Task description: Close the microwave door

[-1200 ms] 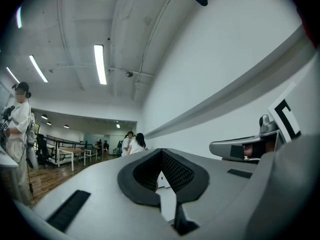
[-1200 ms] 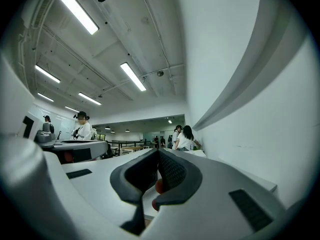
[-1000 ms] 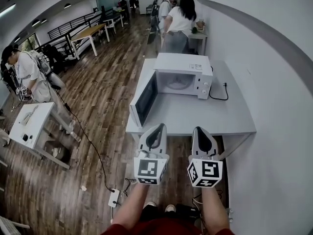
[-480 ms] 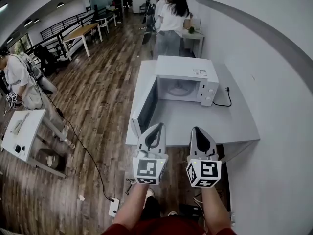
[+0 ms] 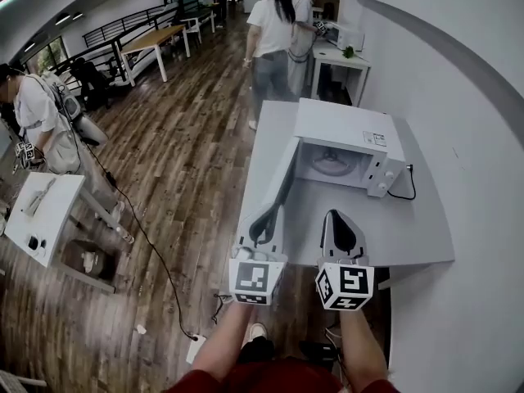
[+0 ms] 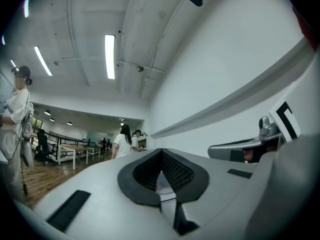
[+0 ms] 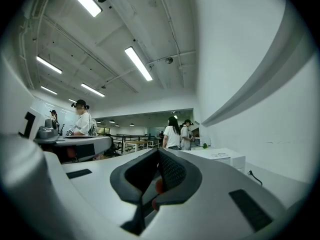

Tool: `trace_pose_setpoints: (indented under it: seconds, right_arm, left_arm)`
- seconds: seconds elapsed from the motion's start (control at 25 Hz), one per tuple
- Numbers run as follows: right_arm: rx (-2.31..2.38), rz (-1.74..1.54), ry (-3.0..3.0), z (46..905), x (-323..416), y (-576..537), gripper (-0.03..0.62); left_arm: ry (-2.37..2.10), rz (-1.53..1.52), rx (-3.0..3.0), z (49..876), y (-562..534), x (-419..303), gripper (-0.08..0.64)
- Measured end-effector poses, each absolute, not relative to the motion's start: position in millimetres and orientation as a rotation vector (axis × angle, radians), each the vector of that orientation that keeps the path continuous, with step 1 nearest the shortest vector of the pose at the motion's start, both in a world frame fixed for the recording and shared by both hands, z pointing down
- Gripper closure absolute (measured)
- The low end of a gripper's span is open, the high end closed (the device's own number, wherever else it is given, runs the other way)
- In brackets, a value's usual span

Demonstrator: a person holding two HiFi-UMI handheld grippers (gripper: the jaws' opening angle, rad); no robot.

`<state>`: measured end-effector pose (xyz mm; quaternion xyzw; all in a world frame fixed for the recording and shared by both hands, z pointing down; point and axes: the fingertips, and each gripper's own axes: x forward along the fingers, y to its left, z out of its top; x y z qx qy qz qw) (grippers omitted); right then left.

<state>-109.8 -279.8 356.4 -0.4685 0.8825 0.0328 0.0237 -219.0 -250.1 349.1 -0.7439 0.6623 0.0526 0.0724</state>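
A white microwave (image 5: pixel 348 137) stands on a white table (image 5: pixel 385 236), and its top also shows in the right gripper view (image 7: pixel 220 156). Its door (image 5: pixel 280 182) hangs wide open, swung out to the left toward me. My left gripper (image 5: pixel 271 210) is shut and empty, its tip at the door's free end; I cannot tell whether it touches. My right gripper (image 5: pixel 334 214) is beside it over the table's near edge, jaws together with nothing held. Both gripper views show the jaws (image 6: pixel 161 152) (image 7: pixel 159 152) meeting at the tip.
Two people (image 5: pixel 274 31) stand behind the table at the far end. Another person (image 5: pixel 37 117) stands at the left by a small white table (image 5: pixel 49 211). A cable and power strip (image 5: pixel 194 346) lie on the wood floor. The wall runs close on the right.
Both grippers have moved forward to the table. The microwave now sits nearer, and the left gripper's tip has come up to the open door's free end.
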Motion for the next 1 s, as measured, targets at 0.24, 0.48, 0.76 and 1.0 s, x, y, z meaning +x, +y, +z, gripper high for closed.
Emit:
trace_pose_setpoints:
  seconds: [0.24, 0.48, 0.76, 1.0]
  right_arm:
    - [-1.399, 0.094, 2.748, 356, -163, -300, 0.568]
    - [-1.371, 0.085, 2.774, 362, -202, -312, 0.568]
    - [-1.336, 0.065, 2.809, 373, -225, -314, 0.568]
    - [-1.307, 0.039, 2.831, 381, -222, -325, 0.568]
  left_arm:
    - [2.024, 0.152, -2.194, 348, -264, -272, 0.534]
    - [2.062, 0.137, -2.169, 356, -271, -312, 0.534]
    - [2.075, 0.113, -2.181, 370, -272, -326, 0.534]
    - [2.063, 0.074, -2.19, 382, -279, -318, 0.534]
